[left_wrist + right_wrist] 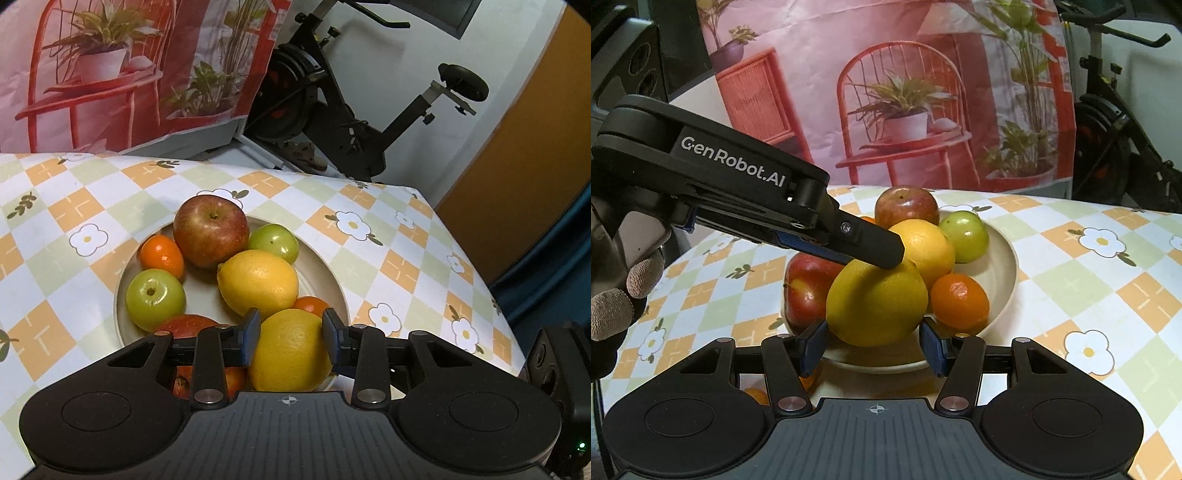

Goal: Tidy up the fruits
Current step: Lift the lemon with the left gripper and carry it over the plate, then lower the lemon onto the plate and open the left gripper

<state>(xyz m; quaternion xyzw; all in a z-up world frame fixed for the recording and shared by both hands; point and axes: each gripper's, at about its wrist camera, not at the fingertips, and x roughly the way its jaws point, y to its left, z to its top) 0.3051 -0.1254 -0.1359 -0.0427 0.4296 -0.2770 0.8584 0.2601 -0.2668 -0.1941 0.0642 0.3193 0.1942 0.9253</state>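
Gripping one lemon (290, 350) with our left gripper (291, 328), right gripper (873, 341) open beside it; the plate (328, 269) looks nearly filled.

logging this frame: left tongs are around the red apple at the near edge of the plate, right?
Not the apple. In the left wrist view the left tongs straddle the near lemon; the red apple lies beside it on the plate.
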